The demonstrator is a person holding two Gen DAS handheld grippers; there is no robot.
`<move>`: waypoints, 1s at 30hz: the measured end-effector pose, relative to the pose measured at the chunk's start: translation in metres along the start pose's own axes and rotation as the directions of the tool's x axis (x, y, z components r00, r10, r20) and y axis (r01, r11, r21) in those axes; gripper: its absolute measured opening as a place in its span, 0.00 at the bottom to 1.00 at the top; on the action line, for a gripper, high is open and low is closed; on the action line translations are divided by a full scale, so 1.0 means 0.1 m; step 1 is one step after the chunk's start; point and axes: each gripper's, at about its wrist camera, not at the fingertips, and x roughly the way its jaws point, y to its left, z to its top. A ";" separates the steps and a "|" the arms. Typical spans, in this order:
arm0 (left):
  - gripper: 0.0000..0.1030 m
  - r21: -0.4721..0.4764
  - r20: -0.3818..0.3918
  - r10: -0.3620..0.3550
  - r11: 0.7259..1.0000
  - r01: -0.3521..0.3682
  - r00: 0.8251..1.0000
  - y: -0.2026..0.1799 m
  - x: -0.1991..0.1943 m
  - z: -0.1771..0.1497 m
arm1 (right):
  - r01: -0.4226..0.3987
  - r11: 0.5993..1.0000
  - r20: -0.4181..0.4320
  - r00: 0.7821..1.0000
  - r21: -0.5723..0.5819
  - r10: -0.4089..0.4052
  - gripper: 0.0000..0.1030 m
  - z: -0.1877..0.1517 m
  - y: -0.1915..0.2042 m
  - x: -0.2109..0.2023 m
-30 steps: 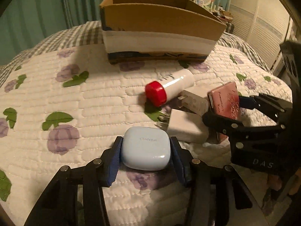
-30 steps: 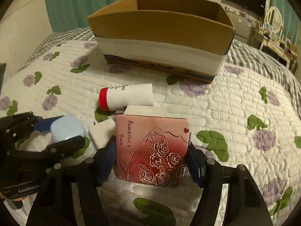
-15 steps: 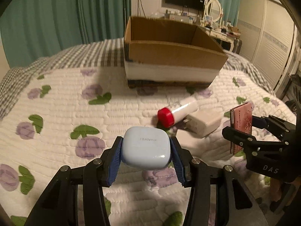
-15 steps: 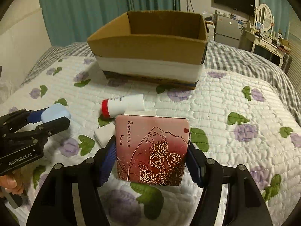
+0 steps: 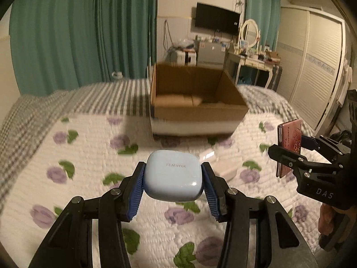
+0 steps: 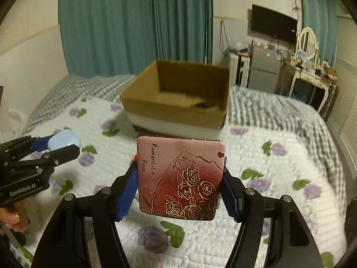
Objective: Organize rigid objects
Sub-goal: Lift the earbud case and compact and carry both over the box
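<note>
Squarely between blue pads (image 5: 136, 193): earbud case (image 5: 173, 175).

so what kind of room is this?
Almost certainly a bedroom: a bed under a floral quilt, a vanity desk with a round mirror, and a louvred wardrobe. Teal curtains behind.

- A pale blue earbud case (image 5: 173, 175) is seen.
- A pink-to-red tin (image 6: 180, 179) is decorated with gold roses.
- A white quilt (image 5: 89, 147) is printed with purple flowers and green leaves.
- A brown box (image 5: 196, 102) is banded white.

both claws raised and tilted downward, left claw (image 5: 173, 179) and right claw (image 6: 179, 184) each clamped shut on a load.
</note>
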 end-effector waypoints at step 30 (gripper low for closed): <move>0.49 -0.028 0.303 -0.026 0.999 0.036 0.953 0.08 -0.42 1.61 | 0.026 0.999 0.313 0.950 -0.019 -0.019 0.65 1.62 -0.14 -0.76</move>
